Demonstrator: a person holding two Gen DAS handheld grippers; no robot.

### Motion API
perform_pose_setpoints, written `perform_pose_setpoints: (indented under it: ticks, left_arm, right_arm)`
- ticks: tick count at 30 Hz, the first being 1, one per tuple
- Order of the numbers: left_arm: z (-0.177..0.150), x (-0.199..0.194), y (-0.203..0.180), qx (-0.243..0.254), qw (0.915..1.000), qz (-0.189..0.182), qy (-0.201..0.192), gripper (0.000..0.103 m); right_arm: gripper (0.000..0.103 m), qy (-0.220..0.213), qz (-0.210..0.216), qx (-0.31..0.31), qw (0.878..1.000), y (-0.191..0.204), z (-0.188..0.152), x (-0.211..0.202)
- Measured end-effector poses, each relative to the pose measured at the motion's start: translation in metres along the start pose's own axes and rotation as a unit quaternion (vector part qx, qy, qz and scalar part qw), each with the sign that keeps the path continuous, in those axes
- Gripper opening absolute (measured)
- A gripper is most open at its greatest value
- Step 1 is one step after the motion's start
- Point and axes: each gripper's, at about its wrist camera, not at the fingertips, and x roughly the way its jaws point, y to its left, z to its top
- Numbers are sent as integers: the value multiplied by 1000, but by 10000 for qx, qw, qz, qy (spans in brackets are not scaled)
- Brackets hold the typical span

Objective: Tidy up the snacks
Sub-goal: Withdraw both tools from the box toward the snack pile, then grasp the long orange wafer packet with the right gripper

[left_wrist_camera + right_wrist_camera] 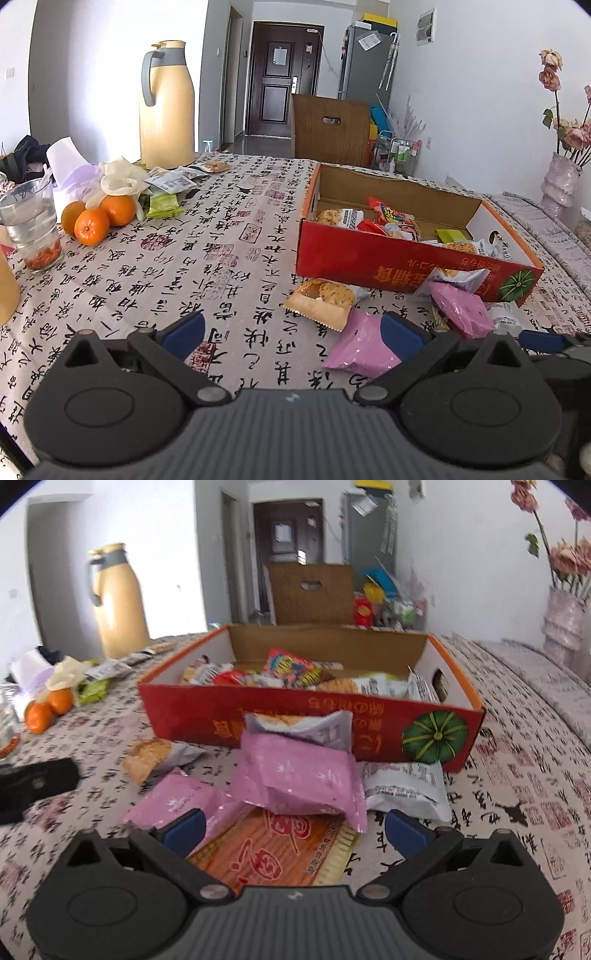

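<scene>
A red cardboard box (388, 258) (295, 716) holds several snack packets. Loose packets lie on the table in front of it: a cookie packet (321, 302) (155, 755), a flat pink packet (364, 349) (173, 805), a puffed pink packet (299, 775) (461, 310), white packets (406, 790) and an orange packet (273, 849). My left gripper (291, 332) is open and empty above the tablecloth; its right finger sits over the flat pink packet. My right gripper (293, 829) is open, its fingers either side of the orange packet, just below the puffed pink one.
A yellow thermos (166, 107), three oranges (96, 218), a glass of water (33, 229), a tissue box (66, 166) and more small packets (173, 184) sit at the far left. A vase of flowers (561, 177) stands at the right. A wooden chair (328, 129) is behind the table.
</scene>
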Motion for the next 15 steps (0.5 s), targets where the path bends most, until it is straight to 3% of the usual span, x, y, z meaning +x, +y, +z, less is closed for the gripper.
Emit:
perform_pose_setpoints:
  ticks: [4,15]
  left_arm:
    - [-2,0,1,-26,10000,-48,37,103]
    - [-8,8,2,-105,9997,-72,215,103]
  right_arm:
    - [103,165,-316,52,9994,4,-2,14]
    - [103,364,-301,5,9989,-21,-25,7]
